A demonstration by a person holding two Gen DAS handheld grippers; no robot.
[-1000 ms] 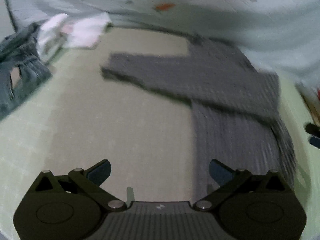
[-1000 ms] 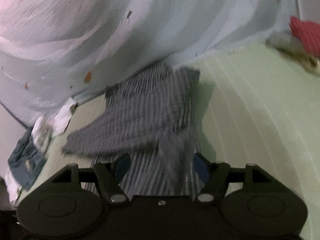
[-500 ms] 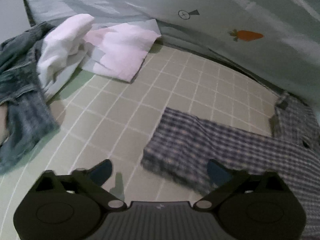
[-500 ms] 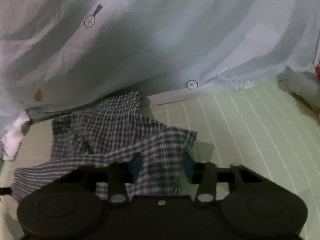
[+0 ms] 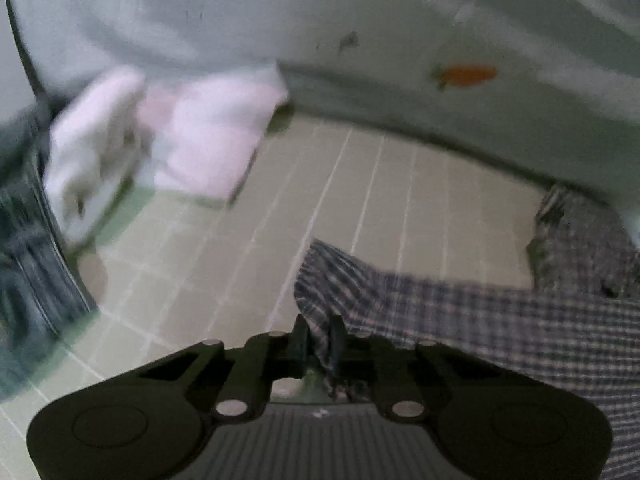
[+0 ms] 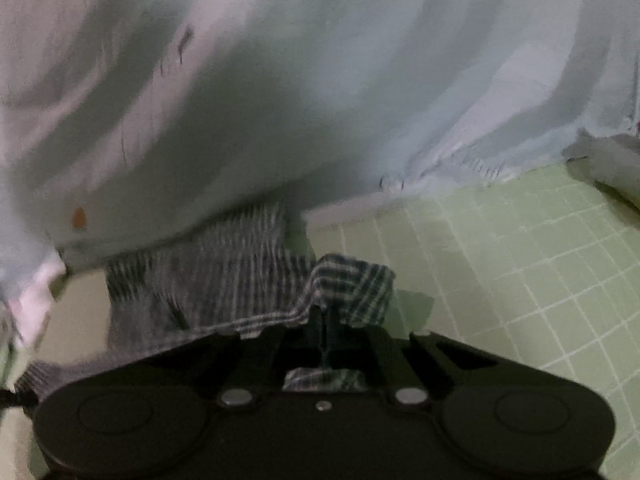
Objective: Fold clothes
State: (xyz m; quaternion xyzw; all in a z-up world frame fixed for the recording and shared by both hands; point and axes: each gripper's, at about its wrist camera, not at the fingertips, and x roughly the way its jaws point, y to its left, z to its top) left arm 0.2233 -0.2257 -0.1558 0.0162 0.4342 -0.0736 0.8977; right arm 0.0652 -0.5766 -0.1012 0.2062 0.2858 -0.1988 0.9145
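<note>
bedding: a pale printed sheet (image 5: 400, 32) hung bunched along the back of your work area, with a carrot print (image 5: 466, 75) on it. The shirt's far edge ran under its hem in the right wrist view.
surface: green gridded mat (image 6: 540, 264), flat and bare on your right side.
shirt: the plaid shirt (image 5: 500, 320) lay spread on the mat between your two grippers, one end toward the left gripper and a raised corner (image 6: 352, 280) at the right one.
handling: I'd judge it light, thin, floppy woven cloth with no stiffness. It would drape and drag on the mat, and any slack would fold on itself. Not fragile, not slippery.
hold points: edges and corners, which is where you had it. If you lift, keep both ends level and taut or the middle will sag.
side pile: denim (image 5: 24, 240) and pink-white garments (image 5: 200, 140) sat loose at the far left, well apart from the shirt. Too blurred to tell if they were folded.
containers: none in view. No basket or bin, everything lay straight on the mat.
left gripper (image 5: 318, 340): jaws were closing, with a pinch of the shirt's end edge between them, pads already on the cloth.
right gripper (image 6: 325, 330): jaws pressed together on the shirt's corner, with cloth bunched above and behind the pads.
step: I'd call it the start of a fold, both ends gripped and nothing lifted yet.
</note>
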